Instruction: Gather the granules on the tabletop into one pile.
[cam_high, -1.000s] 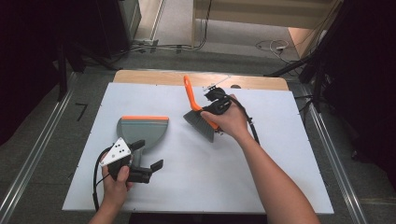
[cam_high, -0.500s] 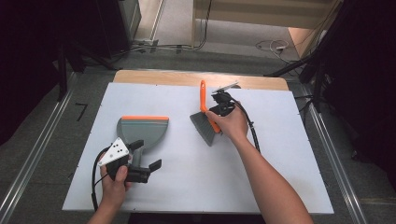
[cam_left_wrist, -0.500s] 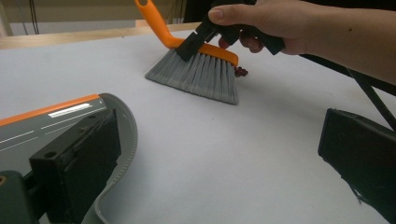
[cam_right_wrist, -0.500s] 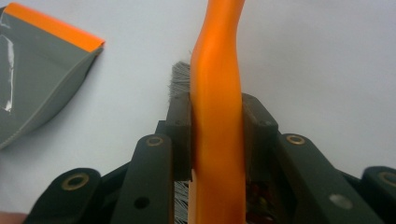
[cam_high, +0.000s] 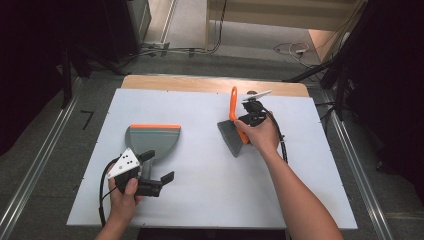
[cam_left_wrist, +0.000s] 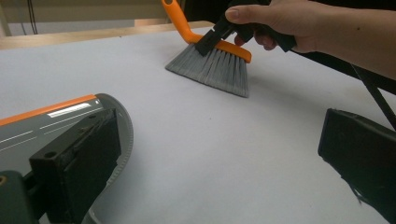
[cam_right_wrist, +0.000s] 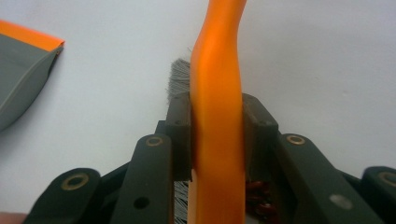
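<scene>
Since the earlier frames, right gripper (cam_high: 246, 118) has carried the brush (cam_high: 234, 129) rightward across the worktop (cam_high: 200, 200) and a little lower; handle, leaning left before, now stands nearly upright w/ tip toward the far edge. Left gripper (cam_high: 159, 176) and dustpan (cam_high: 152, 141) unchanged.

Right gripper: jaws clenched on brush handle, one pad each side of the orange stem, as right gripper view shows (cam_right_wrist: 217, 140). Grey bristles fan out below the grip, toward the near-left, tips at or just above the worktop; contact can't be told. In left gripper view the brush (cam_left_wrist: 212, 63) hangs from the right hand (cam_left_wrist: 280, 23), bristles slanting down to the white surface.

Left gripper: jaws released, wide apart, nothing between them. It rests at near-left of worktop, just beside the dustpan's near end; in left gripper view one jaw lies against or over the pan's curved rim (cam_left_wrist: 119, 135), the other well clear on bare surface.

Dustpan: flat on worktop, left of centre, orange lip facing the far side. Brush and pan well apart, open white surface between.
</scene>
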